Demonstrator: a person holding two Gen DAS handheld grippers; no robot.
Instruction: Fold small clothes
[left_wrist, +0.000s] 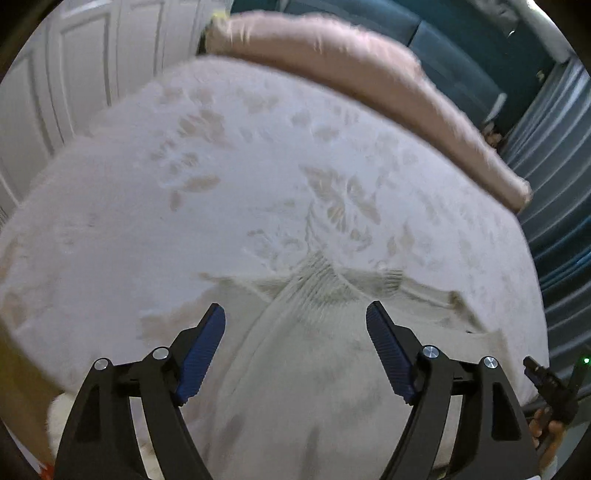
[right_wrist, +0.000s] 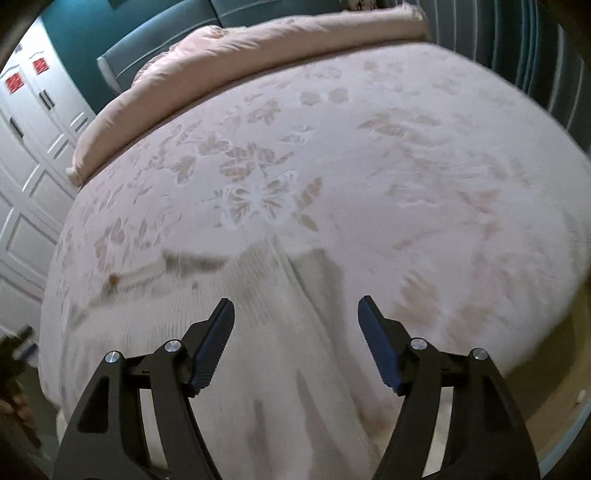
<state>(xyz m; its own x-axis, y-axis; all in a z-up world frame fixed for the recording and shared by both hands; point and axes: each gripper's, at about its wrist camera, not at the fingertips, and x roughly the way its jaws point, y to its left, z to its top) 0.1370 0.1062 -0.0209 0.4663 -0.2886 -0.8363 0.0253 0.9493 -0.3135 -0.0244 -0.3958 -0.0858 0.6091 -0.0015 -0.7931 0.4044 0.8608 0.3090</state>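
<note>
A small cream ribbed knit garment (left_wrist: 325, 354) lies flat on the bed's near edge, its ribbed collar or cuff toward the middle of the bed. My left gripper (left_wrist: 295, 314) hovers above it, open, nothing between its blue pads. In the right wrist view the same garment (right_wrist: 266, 317) spreads under my right gripper (right_wrist: 295, 306), which is also open and clear of the cloth. The other gripper (left_wrist: 546, 384) shows at the left wrist view's right edge. Both views are blurred by motion.
The bed carries a pale pink cover with a leaf pattern (left_wrist: 258, 177) and a rolled pink duvet (left_wrist: 369, 70) along its far side. White panelled wardrobe doors (right_wrist: 26, 177) stand on one side, a teal headboard (right_wrist: 155, 40) and striped curtain (left_wrist: 554, 177) beyond.
</note>
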